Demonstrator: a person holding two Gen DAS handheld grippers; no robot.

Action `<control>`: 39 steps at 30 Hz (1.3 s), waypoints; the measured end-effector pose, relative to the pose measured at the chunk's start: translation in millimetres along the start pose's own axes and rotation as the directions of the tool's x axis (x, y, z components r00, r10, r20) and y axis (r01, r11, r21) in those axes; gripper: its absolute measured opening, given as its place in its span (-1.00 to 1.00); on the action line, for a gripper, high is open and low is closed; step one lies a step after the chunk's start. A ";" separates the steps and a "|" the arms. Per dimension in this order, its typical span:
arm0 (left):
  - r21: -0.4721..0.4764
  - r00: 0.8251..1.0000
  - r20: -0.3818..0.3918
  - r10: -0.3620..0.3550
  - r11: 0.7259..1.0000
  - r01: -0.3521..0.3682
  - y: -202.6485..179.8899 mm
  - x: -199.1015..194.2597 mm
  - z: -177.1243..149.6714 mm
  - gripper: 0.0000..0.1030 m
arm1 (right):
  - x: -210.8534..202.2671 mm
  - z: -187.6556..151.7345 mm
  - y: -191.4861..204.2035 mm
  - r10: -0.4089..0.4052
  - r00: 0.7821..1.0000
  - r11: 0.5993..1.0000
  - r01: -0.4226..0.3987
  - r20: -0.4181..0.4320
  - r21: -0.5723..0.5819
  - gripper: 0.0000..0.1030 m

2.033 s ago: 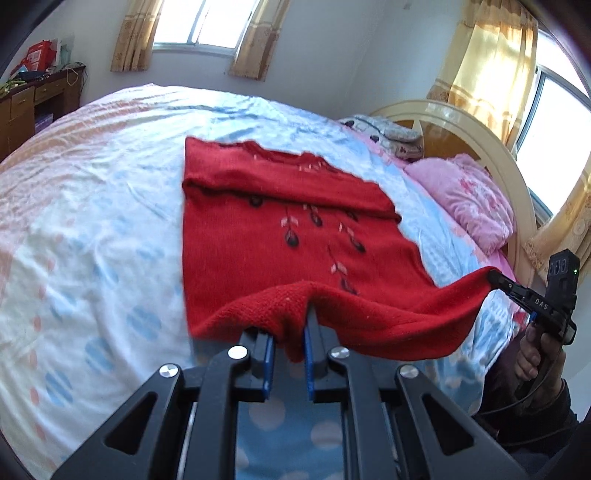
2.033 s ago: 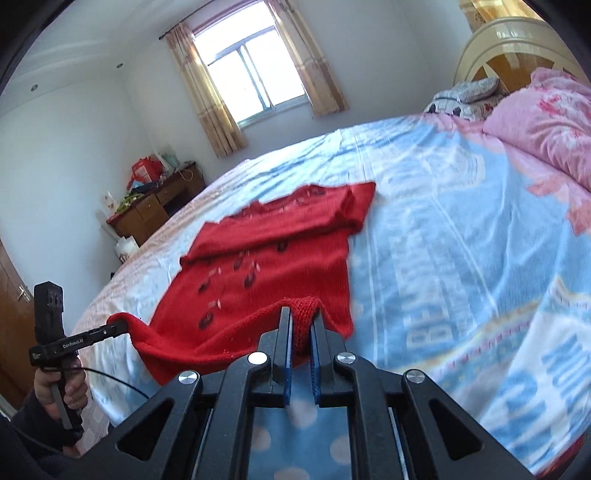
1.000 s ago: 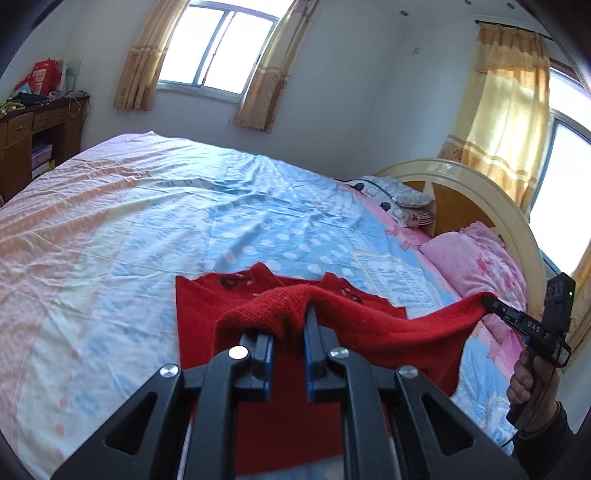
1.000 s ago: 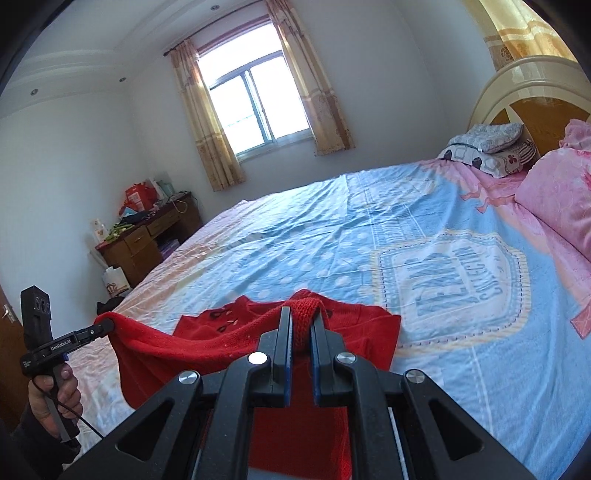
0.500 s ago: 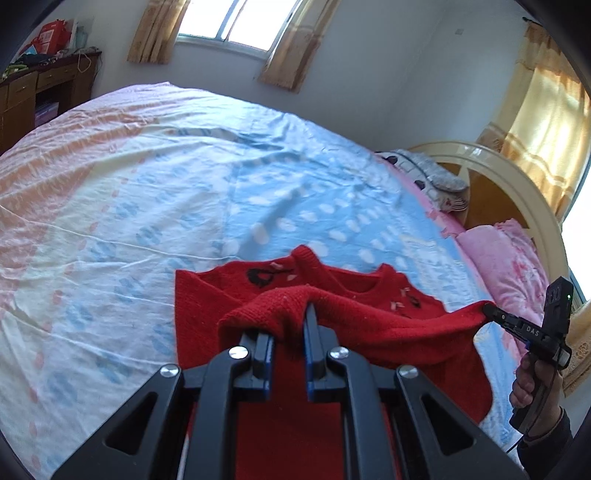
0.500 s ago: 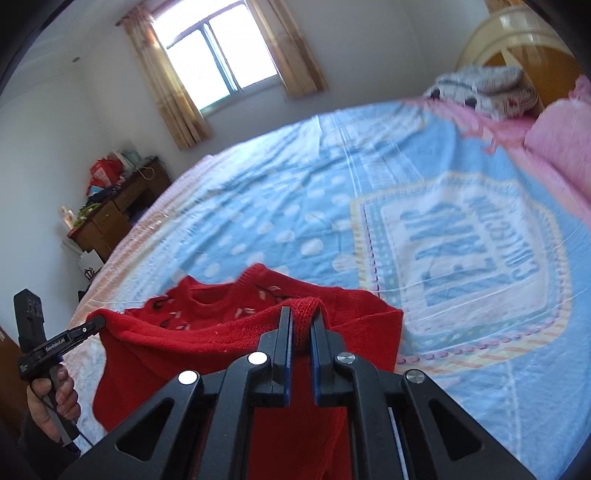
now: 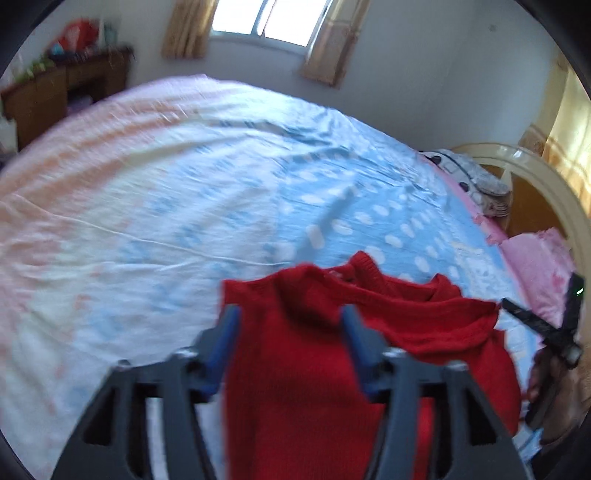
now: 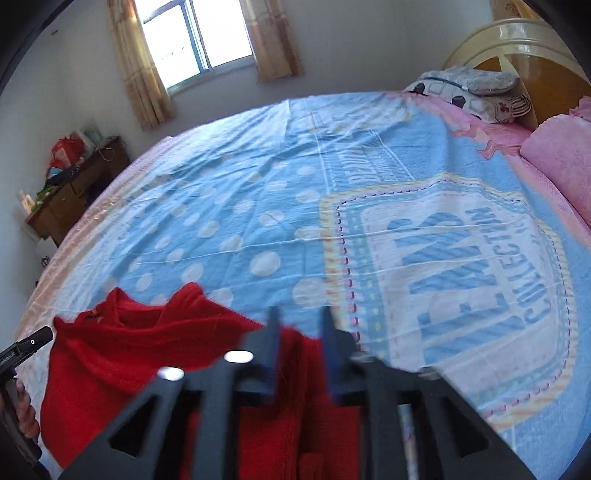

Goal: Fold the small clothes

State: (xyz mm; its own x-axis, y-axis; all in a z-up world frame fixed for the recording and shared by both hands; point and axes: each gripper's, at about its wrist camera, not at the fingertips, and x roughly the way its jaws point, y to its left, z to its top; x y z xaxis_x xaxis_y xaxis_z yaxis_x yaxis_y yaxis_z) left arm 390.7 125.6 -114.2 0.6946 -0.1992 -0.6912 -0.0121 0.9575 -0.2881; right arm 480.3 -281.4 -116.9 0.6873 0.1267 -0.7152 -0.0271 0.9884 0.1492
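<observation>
Red knit sweater (image 7: 295, 354), folded over on itself, lying on the bed (image 7: 166, 221) at the near edge, neckline toward 12 o'clock. In the left wrist view filling the 6 o'clock part of the picture; in the right wrist view (image 8: 122, 354) spread from 6 to 8 o'clock. Top layer rumpled, a raised fold running across toward 3 o'clock in the left view.

Left gripper (image 7: 290, 325) poised over the sweater, jaws spread wide, red knit showing between them, nothing pinched. Right gripper (image 8: 299, 332) over the sweater's edge at 6 o'clock, jaws parted by a narrower gap, also holding nothing. Each gripper seen small in the other's view: right one at 3 o'clock (image 7: 532, 321), left one at 8 o'clock (image 8: 26, 345), both just beside the sweater's side edges.

Blue dotted bedsheet beyond; pink pillow (image 8: 561, 162) at 2 o'clock, cream headboard (image 8: 517, 33) at 1 o'clock, wooden desk (image 8: 74, 188) at 10 o'clock, curtained window (image 8: 199, 40) at 12 o'clock.
</observation>
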 end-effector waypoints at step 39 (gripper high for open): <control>0.004 0.989 -0.019 0.146 0.989 -0.146 32.8 -6.0 -67.7 0.93 | 50.0 -59.5 210.6 0.145 0.966 0.942 -0.201 -0.216 -0.267 0.10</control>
State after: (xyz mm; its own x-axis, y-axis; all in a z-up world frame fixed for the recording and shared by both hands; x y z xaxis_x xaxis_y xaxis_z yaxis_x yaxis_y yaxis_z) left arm 337.5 144.2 -164.5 0.6717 -0.0609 -0.7383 -0.1109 0.9771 -0.1815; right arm 465.8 -62.0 -161.8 0.5031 0.2835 -0.8164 -0.3576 0.9283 0.1020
